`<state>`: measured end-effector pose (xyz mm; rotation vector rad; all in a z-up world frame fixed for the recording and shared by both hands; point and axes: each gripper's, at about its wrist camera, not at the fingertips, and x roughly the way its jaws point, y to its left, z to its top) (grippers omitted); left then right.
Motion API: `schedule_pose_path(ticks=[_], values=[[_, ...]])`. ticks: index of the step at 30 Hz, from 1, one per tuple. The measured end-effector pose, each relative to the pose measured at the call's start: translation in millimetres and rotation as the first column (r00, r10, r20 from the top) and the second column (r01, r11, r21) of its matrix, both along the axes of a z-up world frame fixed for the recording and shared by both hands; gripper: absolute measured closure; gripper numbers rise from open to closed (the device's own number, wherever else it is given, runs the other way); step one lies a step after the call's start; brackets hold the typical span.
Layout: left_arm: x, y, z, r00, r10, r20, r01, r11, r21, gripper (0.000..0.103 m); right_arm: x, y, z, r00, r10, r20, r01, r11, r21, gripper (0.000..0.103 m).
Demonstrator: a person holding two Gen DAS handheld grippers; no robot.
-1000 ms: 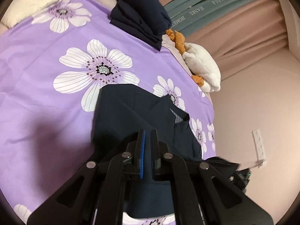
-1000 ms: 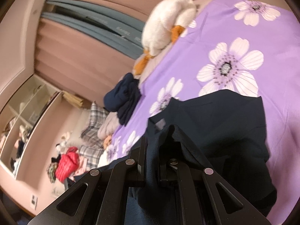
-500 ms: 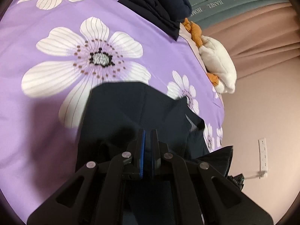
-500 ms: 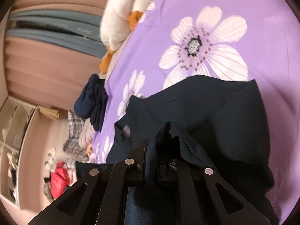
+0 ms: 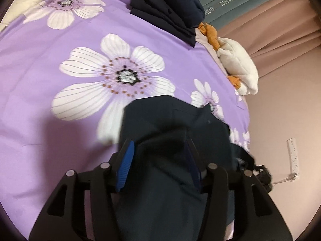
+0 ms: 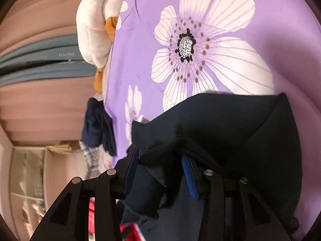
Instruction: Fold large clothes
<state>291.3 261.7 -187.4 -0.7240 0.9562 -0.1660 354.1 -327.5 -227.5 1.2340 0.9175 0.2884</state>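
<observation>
Both our tools opening now: left tool [image 5: 160, 150] and right tool [image 6: 160, 156] loosening around the navy garment [image 6: 230, 124] on the bed [image 5: 40, 80].

Your bed [image 5: 40, 64] is covered in purple fabric with large white flowers. A dark navy garment [image 5: 176, 124] lies on it near you. A folded navy stack [image 5: 170, 6] and a white-and-orange plush toy [image 5: 238, 66] sit along its far edge.

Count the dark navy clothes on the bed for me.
2: one navy garment lies on the purple sheet right in front; a folded navy pile sits at the far edge. Others may be hidden.
</observation>
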Motion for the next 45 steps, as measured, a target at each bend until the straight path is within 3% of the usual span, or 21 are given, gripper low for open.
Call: schedule_pose_path(ticks=[4,6,8,10,12,13,15,20,25,27,28,30,32,34,37,39,40,42,45], values=[[-5.8,-3.3,-1.5,0.998,-0.056,0.001,0.056,0.997,0.045,0.051,-16.3,-7.6,24.2,0.996,0.025,0.080,-0.017,0.995,-0.102,0.053],[-5.8,-12.3,1.6,0.994,-0.102,0.025,0.101,0.993,0.064,0.041,-21.7,-16.1,38.2,0.992,0.025,0.126,-0.007,0.989,-0.145,0.046],[-3.3,-20.9,3.2,0.990,-0.134,0.045,0.130,0.989,0.077,0.022,-25.0,-18.4,57.2,0.979,0.094,0.180,-0.054,0.975,-0.215,0.035],[3.3,-27.7,-0.2,0.986,-0.158,0.055,0.154,0.985,0.076,0.020,-22.3,-13.1,66.1,0.966,0.166,0.199,-0.102,0.949,-0.297,0.034],[13.0,-31.8,-8.5,0.985,-0.167,0.043,0.163,0.984,0.072,0.020,-16.9,-0.3,71.2,0.959,0.229,0.167,-0.134,0.886,-0.443,0.034],[19.5,-33.1,-13.8,0.986,-0.162,0.032,0.159,0.985,0.073,0.020,-11.3,10.4,70.7,0.955,0.267,0.129,-0.158,0.828,-0.538,0.034],[30.3,-33.9,-20.0,0.986,-0.161,0.036,0.159,0.986,0.054,0.021,2.7,26.1,64.9,0.942,0.323,0.093,-0.202,0.766,-0.610,0.034],[52.6,-36.9,-25.9,0.981,-0.177,0.079,0.177,0.984,0.010,0.021,36.5,52.4,43.8,0.917,0.395,0.054,-0.255,0.686,-0.681,0.034],[69.3,-37.9,-29.5,0.966,-0.238,0.103,0.243,0.969,-0.042,0.022,55.7,67.7,30.9,0.901,0.431,0.051,-0.283,0.673,-0.683,0.035],[75.5,-35.6,-34.4,0.967,-0.239,0.091,0.245,0.968,-0.054,0.023,53.4,67.2,32.4,0.895,0.440,0.072,-0.286,0.690,-0.664,0.050],[77.6,-33.9,-36.3,0.966,-0.243,0.093,0.250,0.966,-0.071,0.025,53.1,65.1,30.9,0.894,0.440,0.084,-0.288,0.708,-0.645,0.060],[80.0,-31.1,-37.0,0.963,-0.245,0.110,0.256,0.961,-0.103,0.029,48.4,61.0,32.5,0.891,0.440,0.114,-0.280,0.728,-0.626,0.065],[81.2,-30.1,-35.7,0.961,-0.250,0.118,0.261,0.961,-0.094,0.039,43.7,58.9,34.4,0.880,0.454,0.139,-0.283,0.737,-0.613,0.073],[85.3,-28.5,-40.6,0.962,-0.257,0.088,0.265,0.960,-0.087,0.043,43.0,61.1,35.9,0.873,0.469,0.136,-0.289,0.722,-0.629,0.073],[94.3,-35.3,-52.5,0.956,-0.290,0.033,0.292,0.953,-0.077,0.043,53.8,67.2,25.5,0.874,0.484,0.056,-0.350,0.704,-0.618,0.072],[96.7,-43.5,-54.7,0.957,-0.291,0.015,0.291,0.956,-0.035,0.054,57.0,73.4,21.6,0.874,0.485,0.033,-0.356,0.685,-0.635,0.072],[96.8,-46.2,-54.4,0.960,-0.280,0.008,0.280,0.960,-0.017,0.071,56.3,76.3,22.7,0.872,0.487,0.035,-0.350,0.674,-0.650,0.072],[94.9,-44.8,-54.3,0.971,-0.239,0.005,0.239,0.971,-0.006,0.078,51.2,80.7,27.2,0.873,0.486,0.047,-0.330,0.658,-0.677,0.073],[89.4,-45.2,-51.7,0.980,-0.196,0.018,0.196,0.981,0.000,0.088,42.0,78.6,33.4,0.886,0.458,0.076,-0.292,0.677,-0.675,0.075]])
